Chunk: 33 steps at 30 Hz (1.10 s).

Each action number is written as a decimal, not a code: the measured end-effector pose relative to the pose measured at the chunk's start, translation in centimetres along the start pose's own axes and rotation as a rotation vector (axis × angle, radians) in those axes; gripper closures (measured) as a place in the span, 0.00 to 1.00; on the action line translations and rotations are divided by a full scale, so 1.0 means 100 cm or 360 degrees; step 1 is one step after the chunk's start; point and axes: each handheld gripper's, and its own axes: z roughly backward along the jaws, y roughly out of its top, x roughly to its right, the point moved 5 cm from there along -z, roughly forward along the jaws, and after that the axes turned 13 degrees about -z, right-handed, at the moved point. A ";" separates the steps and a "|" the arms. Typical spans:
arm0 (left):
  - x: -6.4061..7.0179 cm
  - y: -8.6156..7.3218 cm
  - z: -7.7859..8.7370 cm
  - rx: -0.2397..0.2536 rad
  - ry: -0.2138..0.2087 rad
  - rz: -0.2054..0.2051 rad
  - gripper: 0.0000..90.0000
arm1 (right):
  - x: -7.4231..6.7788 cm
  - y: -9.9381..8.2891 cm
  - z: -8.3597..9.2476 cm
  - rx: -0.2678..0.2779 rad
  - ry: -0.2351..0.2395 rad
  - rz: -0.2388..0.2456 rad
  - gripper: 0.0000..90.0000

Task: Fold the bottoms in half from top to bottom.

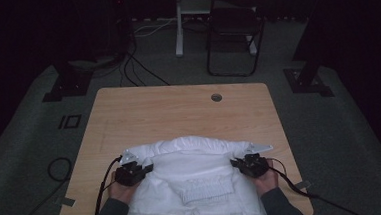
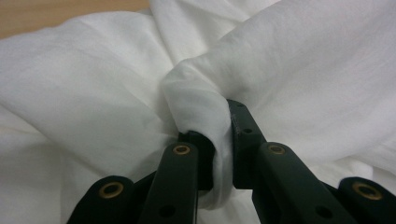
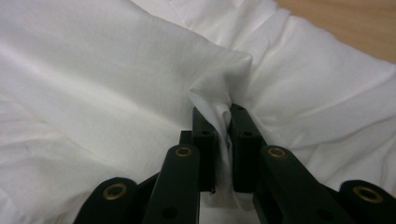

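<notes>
The white garment lies bunched on the near half of the wooden table, its ribbed cuff facing you and its near edge hanging over the table's front. Your left gripper pinches a fold at the garment's left side, jaws clamped tight on the cloth — your right gripper does likewise at the right side, cloth squeezed between its jaws. Both grippers sit low, just above the tabletop, cables trailing outward.

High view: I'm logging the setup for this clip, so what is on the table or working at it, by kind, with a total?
White garment: 1
Black tools: 2, left tool and right tool, each shut on a fold of the garment
Wooden table: 1
Total: 4
</notes>
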 end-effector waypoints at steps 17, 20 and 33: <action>-0.048 0.044 -0.044 -0.0108 0.0279 -0.0049 0.92 | 0.026 0.059 -0.045 -0.0002 -0.0147 -0.0079 0.91; -0.055 0.052 -0.050 -0.0144 0.0314 -0.0014 0.92 | 0.030 0.069 -0.052 0.0006 -0.0157 -0.0116 0.91; -0.060 0.113 0.031 0.0366 0.0172 0.0144 0.95 | 0.024 0.125 0.030 0.0423 0.0060 -0.0119 0.92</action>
